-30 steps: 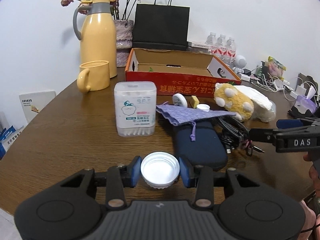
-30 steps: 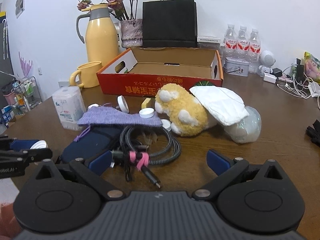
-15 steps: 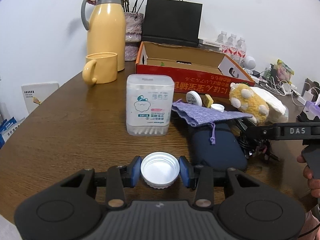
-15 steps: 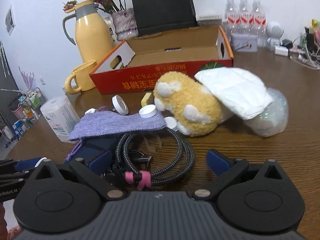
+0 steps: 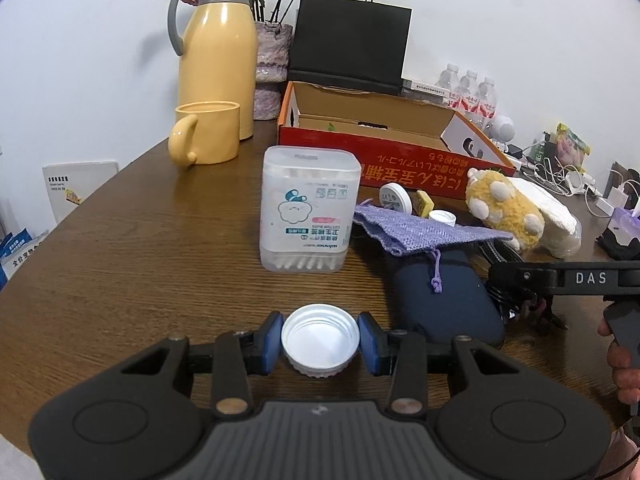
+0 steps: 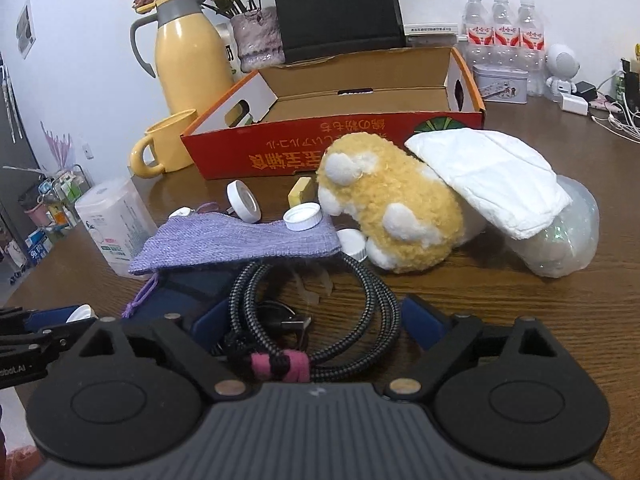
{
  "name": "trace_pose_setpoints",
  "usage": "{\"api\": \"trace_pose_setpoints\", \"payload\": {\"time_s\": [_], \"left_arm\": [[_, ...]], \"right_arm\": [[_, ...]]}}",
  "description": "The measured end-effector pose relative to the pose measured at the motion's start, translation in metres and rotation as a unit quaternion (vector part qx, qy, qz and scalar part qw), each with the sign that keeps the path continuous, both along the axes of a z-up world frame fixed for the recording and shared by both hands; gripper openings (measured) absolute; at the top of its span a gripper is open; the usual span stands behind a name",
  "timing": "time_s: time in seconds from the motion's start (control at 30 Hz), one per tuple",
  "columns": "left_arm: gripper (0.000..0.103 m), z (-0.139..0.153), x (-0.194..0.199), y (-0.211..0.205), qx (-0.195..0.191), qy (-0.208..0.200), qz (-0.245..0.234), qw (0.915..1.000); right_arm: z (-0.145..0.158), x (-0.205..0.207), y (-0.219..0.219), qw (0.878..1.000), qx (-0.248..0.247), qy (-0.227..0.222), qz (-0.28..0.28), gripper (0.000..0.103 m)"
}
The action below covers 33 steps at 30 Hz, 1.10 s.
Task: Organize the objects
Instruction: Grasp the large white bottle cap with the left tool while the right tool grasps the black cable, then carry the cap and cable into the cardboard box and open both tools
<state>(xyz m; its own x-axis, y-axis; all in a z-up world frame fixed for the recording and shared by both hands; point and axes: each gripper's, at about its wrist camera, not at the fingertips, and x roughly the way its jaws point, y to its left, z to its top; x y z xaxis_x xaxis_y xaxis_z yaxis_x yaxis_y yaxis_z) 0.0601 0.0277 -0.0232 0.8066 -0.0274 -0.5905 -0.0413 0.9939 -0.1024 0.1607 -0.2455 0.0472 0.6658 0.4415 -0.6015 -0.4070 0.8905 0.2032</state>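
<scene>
White bottle cap (image 5: 320, 342) sits mouth-up, open side facing the lens, no long axis to speak of, round; inner thread ridges visible, plain white plastic, clean. It is clamped between the blue pads of the left gripper (image 5: 320, 344), jaws pressed against its rim on both sides, low over the near edge of the brown wooden bench (image 5: 140, 264). Left gripper points down and away toward the far clutter, held roughly level across. Coiled cable (image 6: 320, 308), black braided, wound in a loose loop lying flat on the bench; long axis of the coil runs left to right, bound at the near side with a pink strap (image 6: 280, 366); a metal plug end lies inside the loop. Right gripper (image 6: 316, 322) is tilted down over it, jaws wide but closing, blue pads either side of the coil; contact not clear, pads look short of pressing. A hand (image 5: 622, 364) shows at the right edge of the left view, gripping the right tool's handle. Just beyond the cable: dark blue pouch (image 5: 444, 292) with a purple drawstring bag (image 6: 240, 242) draped over it, a second small white cap (image 6: 302, 217) resting on the bag. Yellow plush toy (image 6: 394, 212) right of the bag, white folded pad (image 6: 488, 180) leaning on it. Cotton swab box (image 5: 308, 216) upright, left of the bag. Red cardboard box (image 6: 340, 148), open, at the far side; yellow mug (image 5: 206, 132) and yellow thermos (image 5: 218, 52) far left.
</scene>
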Motion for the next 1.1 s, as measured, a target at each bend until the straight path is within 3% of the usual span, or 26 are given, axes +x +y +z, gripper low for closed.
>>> {"api": "trace_pose_setpoints", "payload": {"time_s": [0.63, 1.1], "left_arm": [[0.039, 0.021, -0.007, -0.002, 0.009, -0.033, 0.002, 0.9994], [0.039, 0.069, 0.016, -0.019, 0.02, -0.114, -0.011, 0.9932]], "right_arm": [[0.023, -0.03, -0.015, 0.998, 0.01, -0.06, -0.017, 0.089], [0.052, -0.024, -0.009, 0.993, 0.009, -0.114, -0.016, 0.088]]}}
